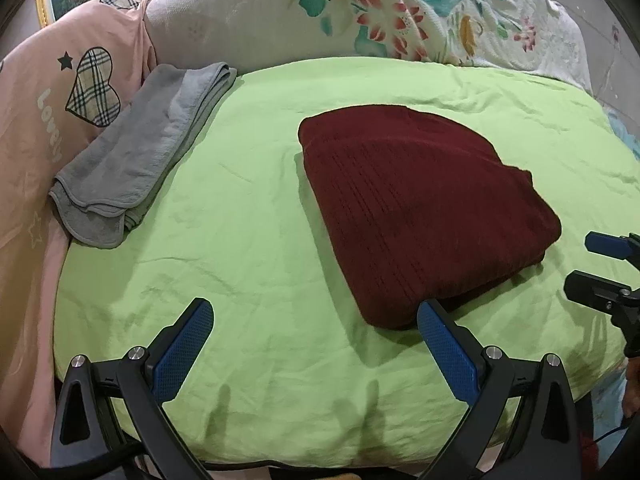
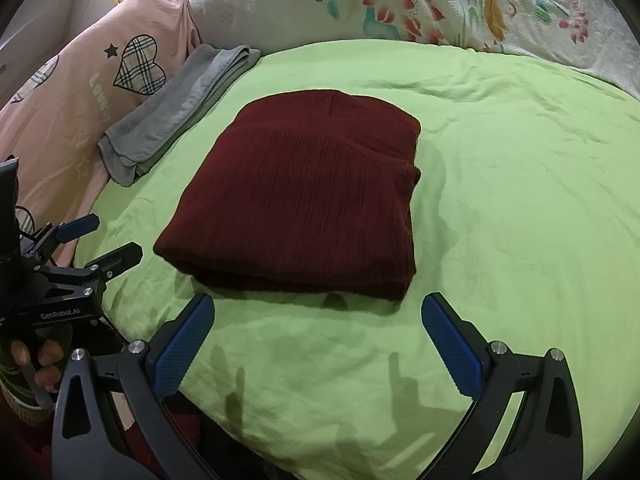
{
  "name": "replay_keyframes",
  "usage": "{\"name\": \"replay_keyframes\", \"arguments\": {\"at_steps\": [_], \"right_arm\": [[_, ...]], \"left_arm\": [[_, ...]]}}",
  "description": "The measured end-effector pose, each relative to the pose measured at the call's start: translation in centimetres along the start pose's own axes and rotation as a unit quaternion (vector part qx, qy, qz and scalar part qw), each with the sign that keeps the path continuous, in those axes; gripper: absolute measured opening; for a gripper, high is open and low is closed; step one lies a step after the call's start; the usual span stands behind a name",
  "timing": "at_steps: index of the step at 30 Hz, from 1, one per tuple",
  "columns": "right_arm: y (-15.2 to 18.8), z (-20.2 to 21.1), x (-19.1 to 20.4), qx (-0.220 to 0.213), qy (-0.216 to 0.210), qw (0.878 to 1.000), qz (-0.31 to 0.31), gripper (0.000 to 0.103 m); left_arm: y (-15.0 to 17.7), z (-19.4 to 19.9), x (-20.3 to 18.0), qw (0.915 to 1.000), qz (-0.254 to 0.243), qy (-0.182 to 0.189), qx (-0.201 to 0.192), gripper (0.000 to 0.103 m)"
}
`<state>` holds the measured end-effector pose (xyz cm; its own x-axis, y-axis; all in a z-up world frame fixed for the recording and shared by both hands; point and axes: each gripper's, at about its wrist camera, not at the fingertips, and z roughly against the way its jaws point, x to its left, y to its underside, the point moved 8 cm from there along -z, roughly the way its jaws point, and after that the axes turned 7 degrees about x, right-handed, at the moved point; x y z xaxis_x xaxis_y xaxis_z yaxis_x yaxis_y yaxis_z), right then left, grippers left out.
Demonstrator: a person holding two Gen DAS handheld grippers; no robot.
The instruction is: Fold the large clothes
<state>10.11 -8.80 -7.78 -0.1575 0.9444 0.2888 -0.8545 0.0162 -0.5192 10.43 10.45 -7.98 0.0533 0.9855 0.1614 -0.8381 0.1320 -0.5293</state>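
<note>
Sweater (image 2: 296,196) sits folded just ahead of our left gripper (image 1: 316,332) and right gripper (image 2: 318,328), both spread wide and empty; grabbing probably one layer could undo it.

Bare green sheet (image 2: 500,200) right of the folded maroon garment (image 2: 304,196); grey towel (image 2: 176,116) along its left.

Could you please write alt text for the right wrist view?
A folded dark red garment lies on a green sheet, just beyond the open, empty right gripper. A folded grey towel lies at left.
</note>
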Motion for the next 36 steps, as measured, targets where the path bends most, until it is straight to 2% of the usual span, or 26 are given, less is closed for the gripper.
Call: {"name": "replay_keyframes", "arguments": {"at_steps": [21, 36], "right_arm": [[-3.5, -0.6, -0.6, -0.007, -0.013, 1.0, -0.001, 0.103], [-3.2, -1.0, 0.1, 0.003, -0.019, 1.0, 0.002, 0.103]], "left_arm": [[-2.2, -0.2, -0.7, 0.9999, 0.009, 0.012, 0.0, 0.102], [-2.0, 0.5, -1.1, 0.9997, 0.007, 0.021, -0.005, 0.102]]}}
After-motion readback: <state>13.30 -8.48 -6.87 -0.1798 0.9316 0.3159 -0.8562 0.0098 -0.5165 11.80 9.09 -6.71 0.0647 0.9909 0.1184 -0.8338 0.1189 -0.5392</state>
